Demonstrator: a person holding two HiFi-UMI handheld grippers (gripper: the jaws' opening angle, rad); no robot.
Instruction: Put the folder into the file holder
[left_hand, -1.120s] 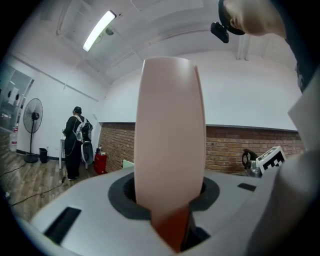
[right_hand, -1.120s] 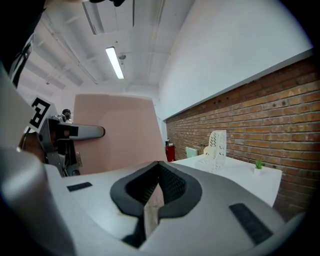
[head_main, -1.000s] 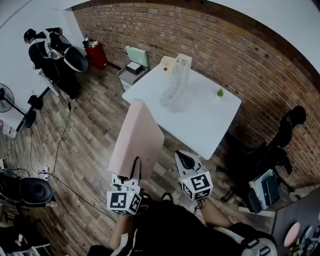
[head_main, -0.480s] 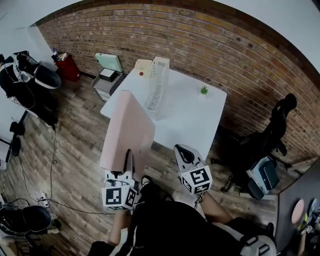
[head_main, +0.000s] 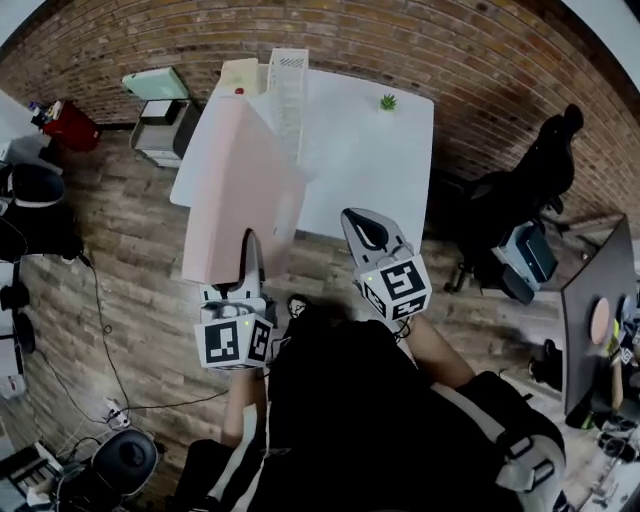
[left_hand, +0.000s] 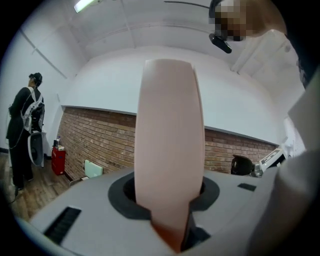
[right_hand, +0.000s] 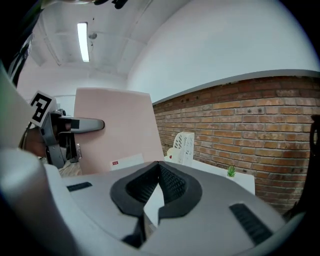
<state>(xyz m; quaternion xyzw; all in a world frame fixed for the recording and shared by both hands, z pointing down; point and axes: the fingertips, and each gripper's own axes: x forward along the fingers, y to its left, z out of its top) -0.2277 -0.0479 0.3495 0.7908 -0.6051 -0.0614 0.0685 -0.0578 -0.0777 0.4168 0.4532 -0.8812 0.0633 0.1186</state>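
A large pink folder (head_main: 240, 195) stands upright in my left gripper (head_main: 247, 272), whose jaws are shut on its lower edge. In the left gripper view the folder (left_hand: 170, 145) fills the middle and hides what lies ahead. The white perforated file holder (head_main: 287, 72) stands upright at the far left part of the white table (head_main: 370, 160), beyond the folder's top edge. My right gripper (head_main: 362, 228) hovers near the table's front edge, its jaws shut with nothing between them. The right gripper view shows the folder (right_hand: 115, 127), the file holder (right_hand: 184, 145) and the left gripper (right_hand: 61, 131).
A small green plant (head_main: 387, 101) sits at the table's far edge. A dark office chair (head_main: 545, 160) stands right of the table. A green-lidded box (head_main: 156, 84) and a red bin (head_main: 66, 122) lie left of it. Another person (left_hand: 22, 132) stands far left. A brick wall backs the table.
The table and file holder have come nearer and more straight ahead in the head view. The folder stays gripped by my left gripper; both grippers keep their places relative to me.
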